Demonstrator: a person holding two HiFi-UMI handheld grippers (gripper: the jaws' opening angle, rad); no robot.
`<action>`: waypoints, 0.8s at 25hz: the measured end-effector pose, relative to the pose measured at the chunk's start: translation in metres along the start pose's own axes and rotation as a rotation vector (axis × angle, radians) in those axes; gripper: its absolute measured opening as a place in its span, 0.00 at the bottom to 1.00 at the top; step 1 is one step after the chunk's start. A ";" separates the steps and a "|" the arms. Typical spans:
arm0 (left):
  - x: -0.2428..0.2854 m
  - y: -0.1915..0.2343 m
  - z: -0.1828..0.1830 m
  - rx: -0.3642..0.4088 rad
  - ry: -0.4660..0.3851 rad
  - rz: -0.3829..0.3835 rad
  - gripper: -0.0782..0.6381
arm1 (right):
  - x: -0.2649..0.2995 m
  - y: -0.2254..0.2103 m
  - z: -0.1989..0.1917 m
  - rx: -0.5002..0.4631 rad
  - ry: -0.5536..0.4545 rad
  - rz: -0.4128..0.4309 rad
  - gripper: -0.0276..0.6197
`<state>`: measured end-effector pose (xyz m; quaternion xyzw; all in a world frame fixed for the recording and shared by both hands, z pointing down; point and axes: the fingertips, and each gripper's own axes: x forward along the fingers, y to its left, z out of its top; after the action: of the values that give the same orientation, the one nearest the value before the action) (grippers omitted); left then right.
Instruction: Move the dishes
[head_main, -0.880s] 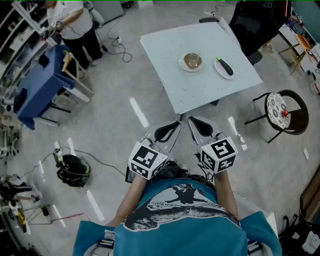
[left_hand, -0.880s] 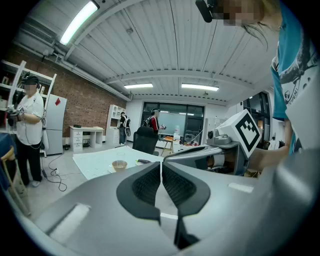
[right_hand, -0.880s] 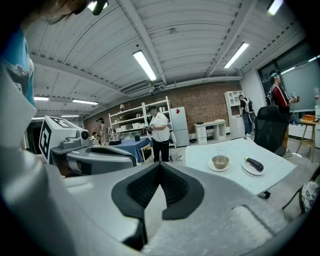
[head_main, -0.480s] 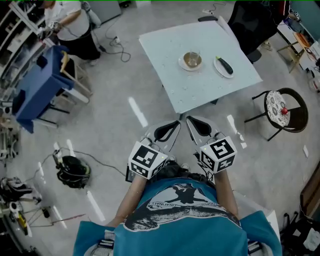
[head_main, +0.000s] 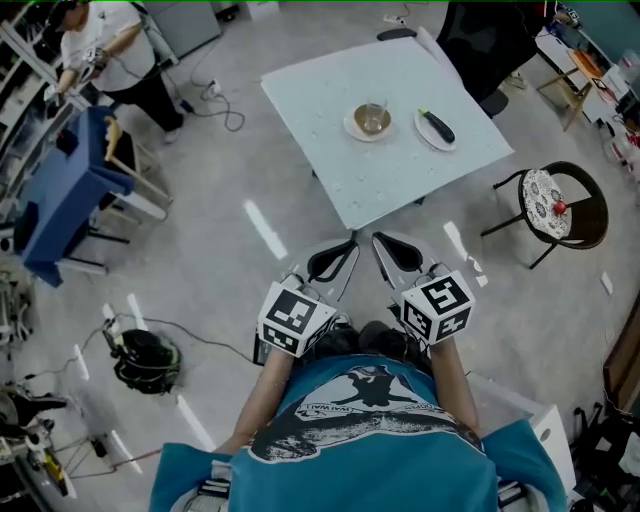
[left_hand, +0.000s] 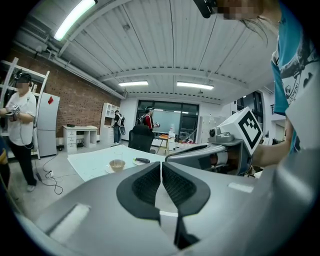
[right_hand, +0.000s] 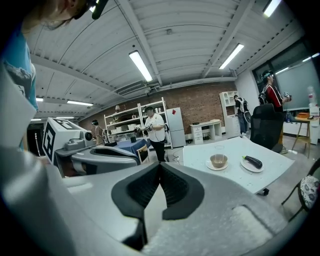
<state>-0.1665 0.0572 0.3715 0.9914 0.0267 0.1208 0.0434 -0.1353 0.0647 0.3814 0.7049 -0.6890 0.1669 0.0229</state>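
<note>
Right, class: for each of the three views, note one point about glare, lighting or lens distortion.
Head view: white glare streaks lie on the glossy floor. Left gripper view: fisheye lens, ceiling beams bowed, corners black. Right gripper view: same curved distortion, strip light blown out white.

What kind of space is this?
Probably an open lab or workshop, not a home: brick wall, metal shelving, cables on the floor, and one white table holding the dishes.
</note>
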 end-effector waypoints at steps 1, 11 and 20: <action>0.001 0.001 -0.001 -0.003 0.002 -0.003 0.13 | 0.000 -0.001 0.000 0.000 0.003 -0.005 0.05; 0.027 0.018 -0.002 -0.012 0.014 -0.006 0.13 | 0.001 -0.029 -0.005 0.018 0.027 -0.044 0.05; 0.074 0.032 -0.002 -0.036 0.058 0.089 0.13 | 0.008 -0.094 0.000 0.045 0.028 0.013 0.05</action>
<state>-0.0938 0.0302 0.3940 0.9868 -0.0184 0.1515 0.0548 -0.0437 0.0618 0.4025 0.6983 -0.6893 0.1923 0.0158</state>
